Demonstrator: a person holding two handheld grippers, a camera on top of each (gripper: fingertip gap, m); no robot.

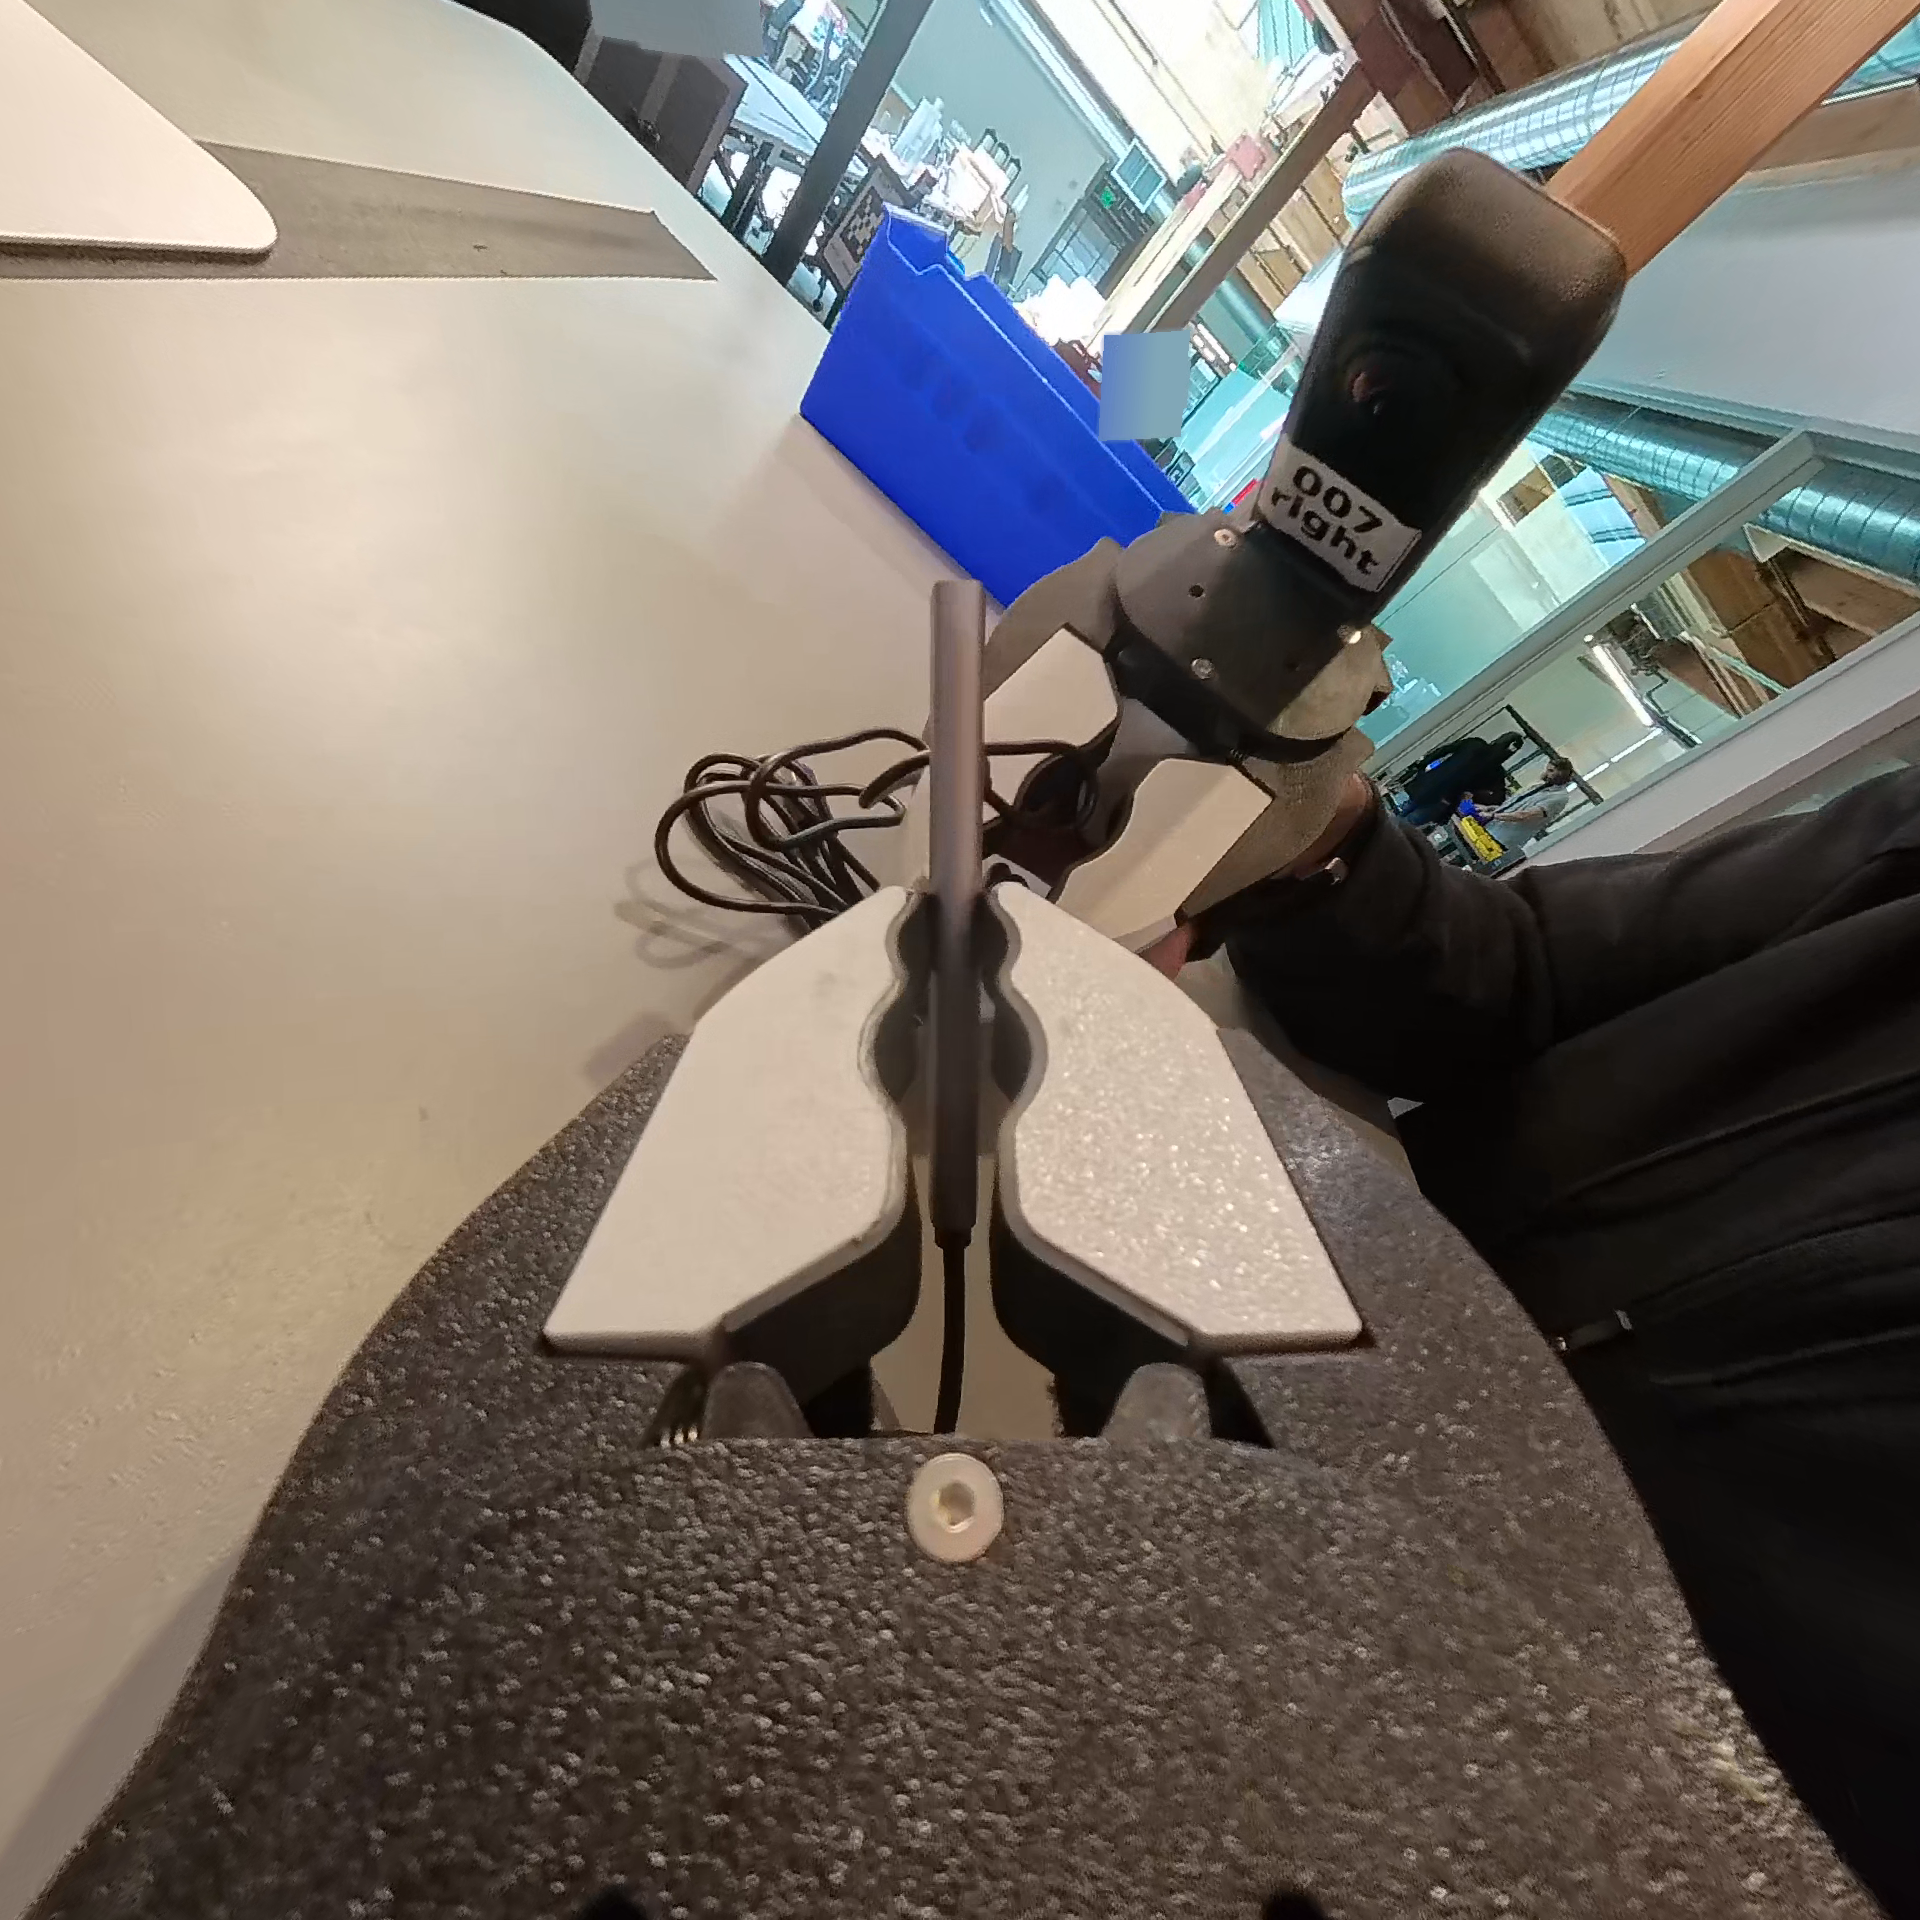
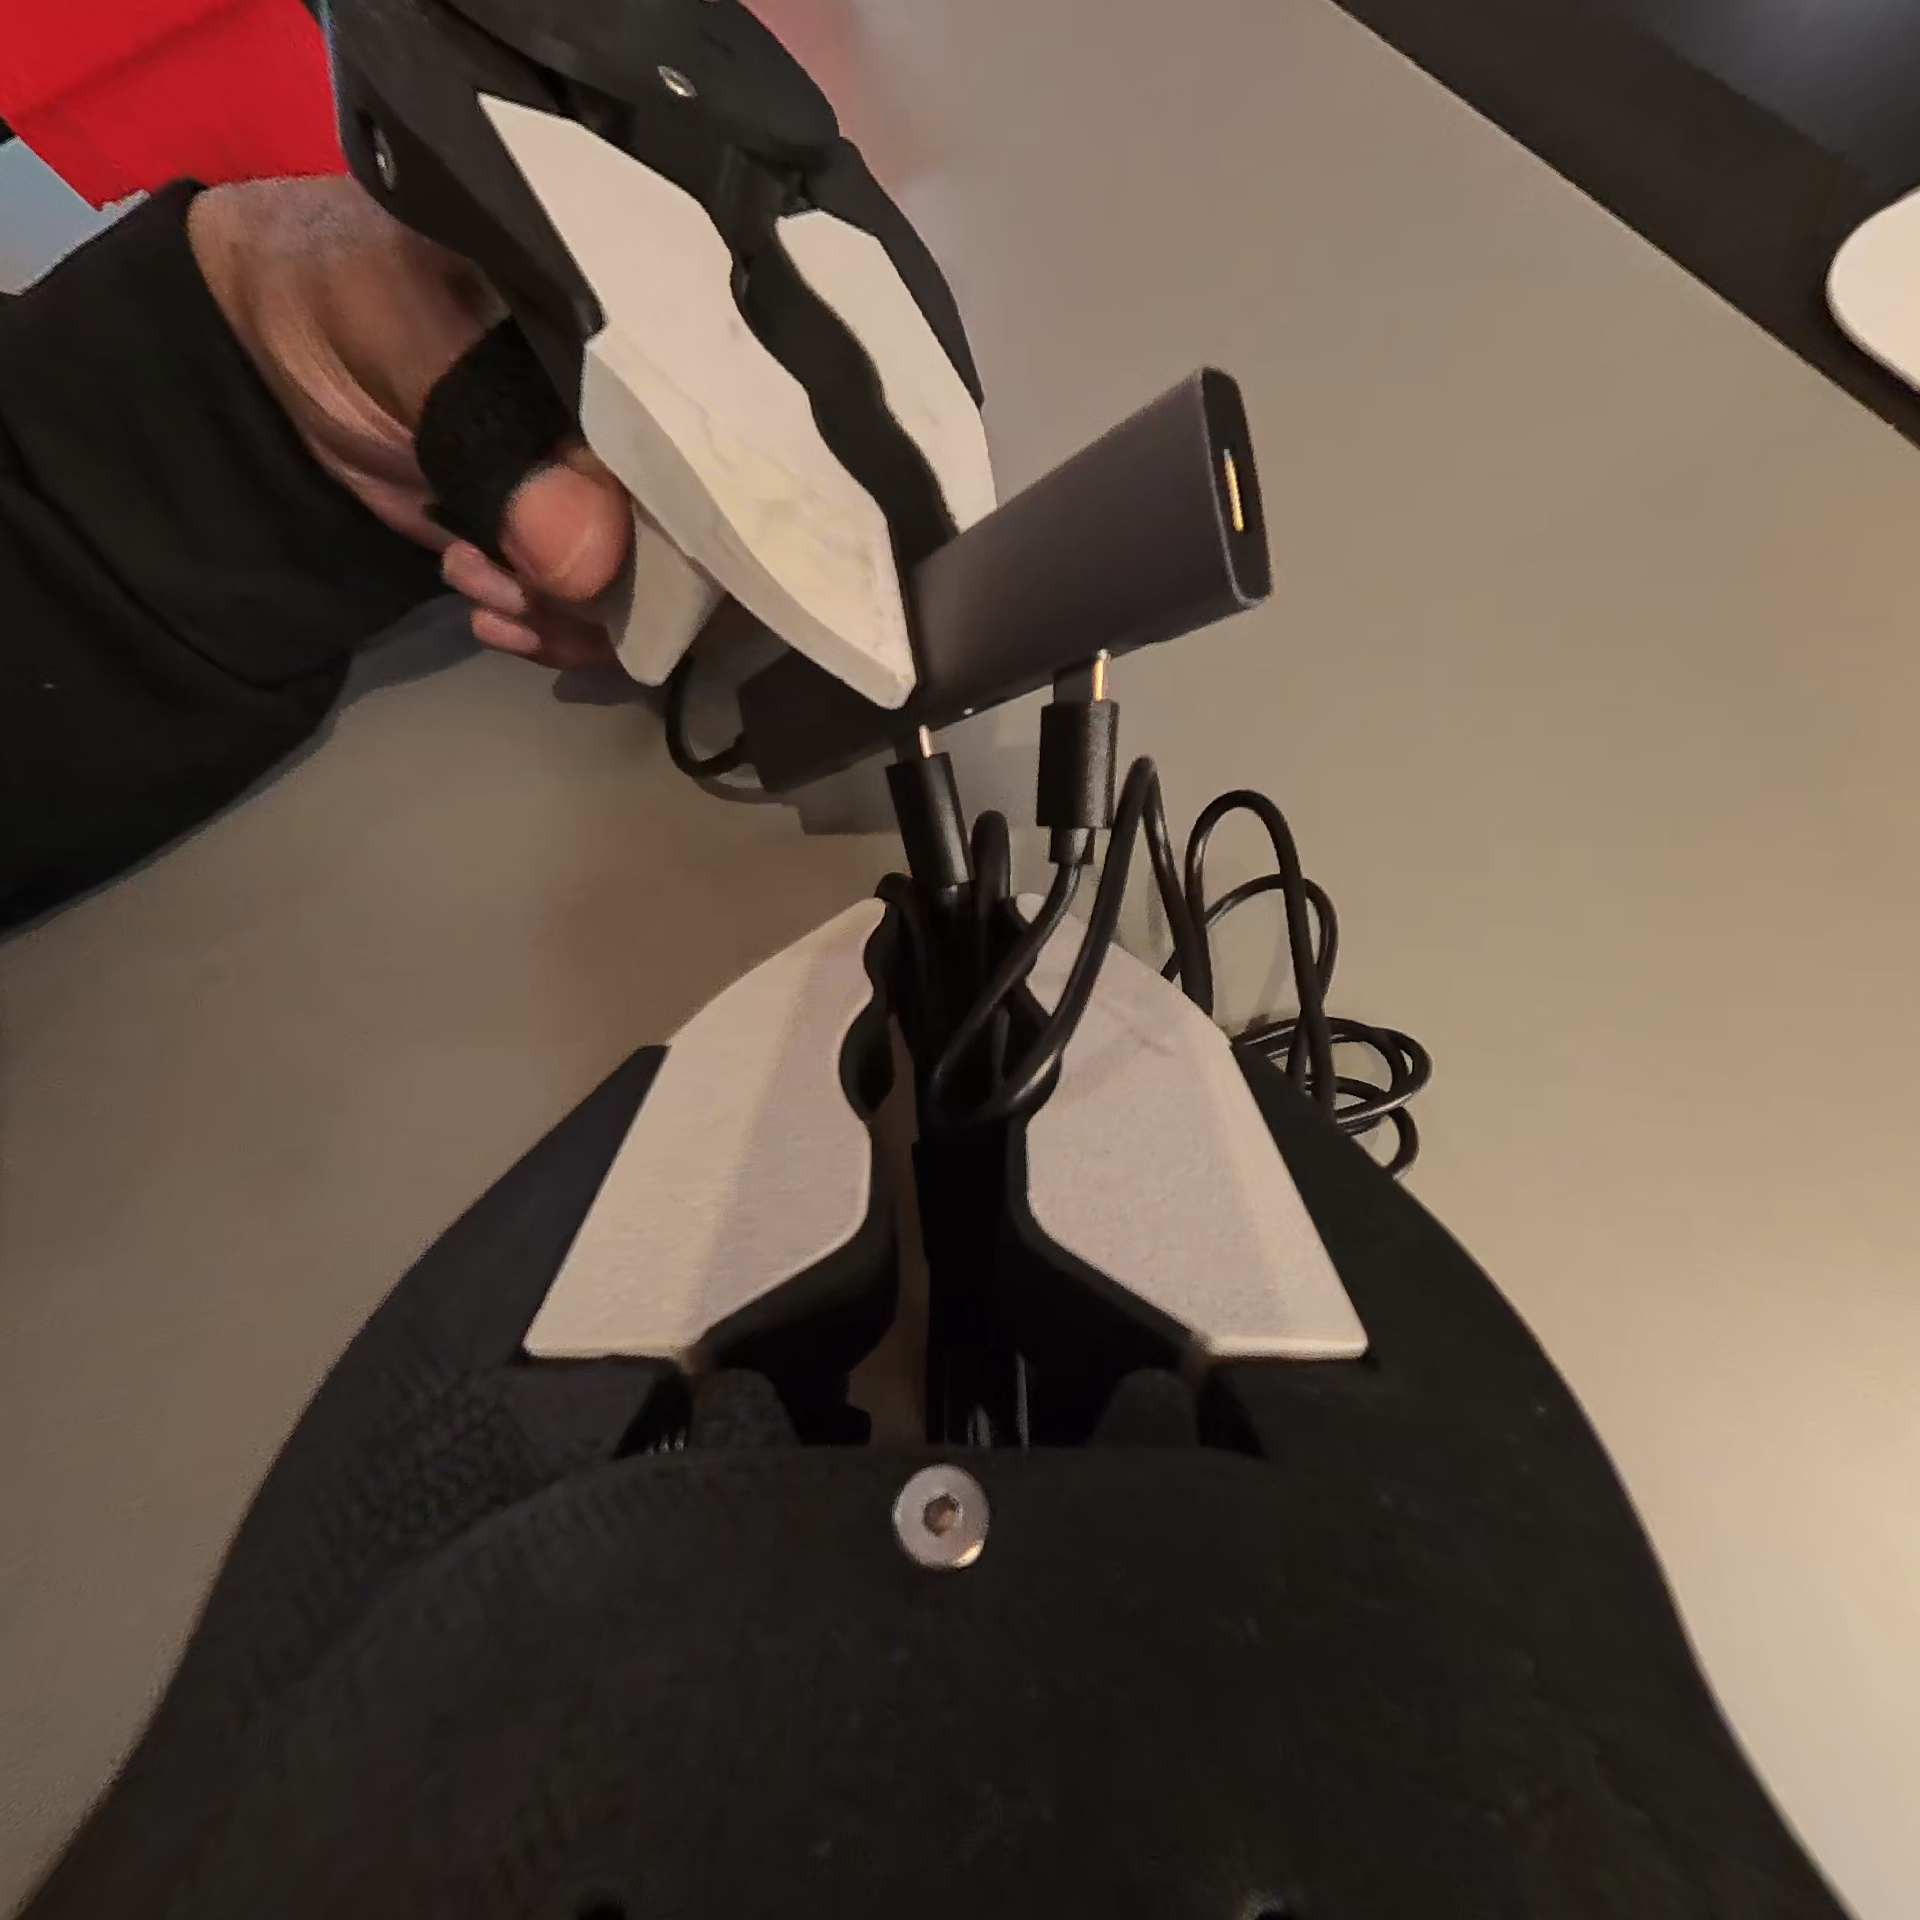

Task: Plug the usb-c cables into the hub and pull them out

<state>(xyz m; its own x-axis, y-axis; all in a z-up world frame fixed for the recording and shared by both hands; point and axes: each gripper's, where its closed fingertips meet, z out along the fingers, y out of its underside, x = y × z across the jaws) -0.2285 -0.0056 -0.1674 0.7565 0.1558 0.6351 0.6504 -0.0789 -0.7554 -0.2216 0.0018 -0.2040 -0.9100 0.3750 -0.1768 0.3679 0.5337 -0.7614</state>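
Note:
My left gripper [image 1: 956, 896] is shut on the grey hub [image 1: 956, 769], held edge-on above the table. In the right wrist view it [image 2: 925, 597] grips the hub [image 2: 1091, 540] from the upper left; an end port faces right. My right gripper [image 2: 951, 906] is shut on a black usb-c cable just behind its plug [image 2: 920, 795], whose metal tip meets the hub's lower side. A second plug [image 2: 1077, 769] sits in the hub next to it, with some metal showing. Loose cable coils [image 2: 1309, 997] lie on the table. The right gripper [image 1: 1029, 779] shows behind the hub.
A blue bin [image 1: 966, 416] stands at the table's far edge. A white flat pad [image 1: 104, 156] lies at the back left and also shows in the right wrist view [image 2: 1870, 301]. A person's black sleeve [image 1: 1610, 1091] and hand [image 2: 416, 436] are close by. Left and right tips are no more than a few centimetres apart.

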